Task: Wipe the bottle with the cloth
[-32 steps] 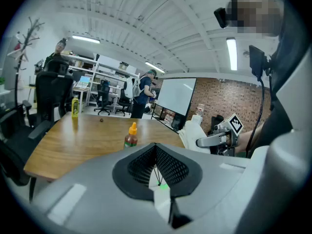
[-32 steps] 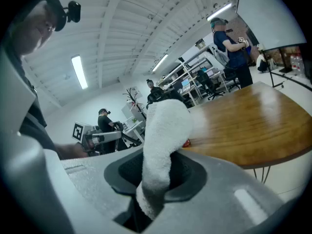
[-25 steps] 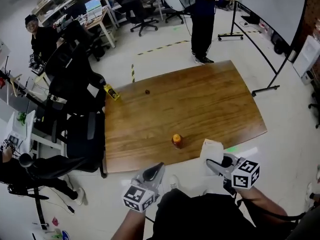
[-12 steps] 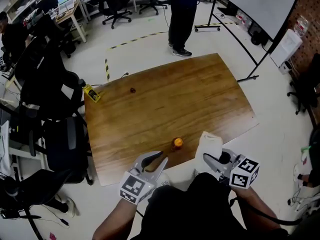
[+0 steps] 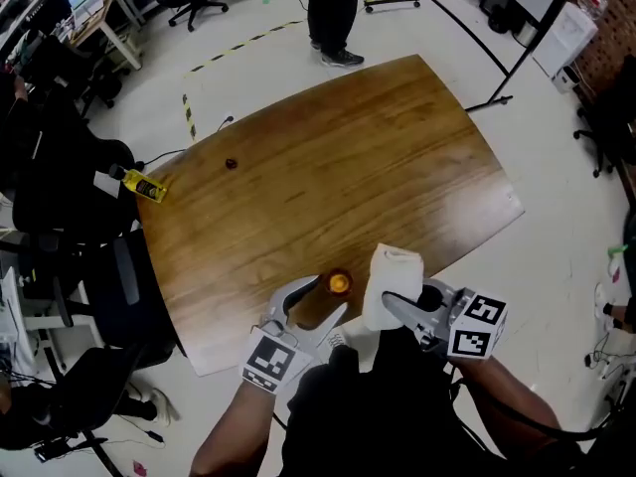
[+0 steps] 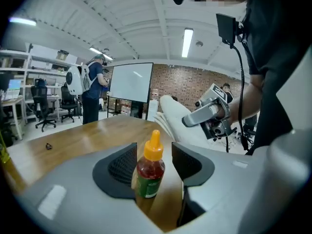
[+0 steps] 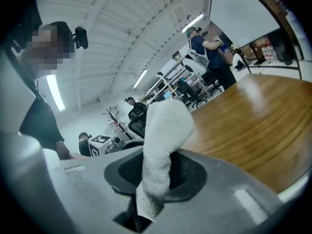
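A small bottle [image 5: 340, 283] of red sauce with an orange cap stands upright near the front edge of the wooden table [image 5: 328, 157]. My left gripper [image 5: 320, 304] reaches around it. In the left gripper view the bottle [image 6: 149, 172] stands between the two dark pads with a gap on each side, and the jaws of the left gripper [image 6: 154, 152] are opening. My right gripper [image 5: 397, 306] is shut on a white cloth [image 5: 390, 281], which hangs just right of the bottle. The cloth [image 7: 163, 150] sticks up from between the jaws of the right gripper [image 7: 156, 179].
A yellow object [image 5: 144, 187] lies at the table's left edge and a small dark thing [image 5: 232, 164] sits on the far left part of the table. Black office chairs [image 5: 70, 177] crowd the left side. A person [image 5: 333, 8] stands beyond the far edge.
My left gripper has moved forward from below the table edge to around the bottle, and its jaws have spread. The right gripper with the cloth has come closer to the bottle.
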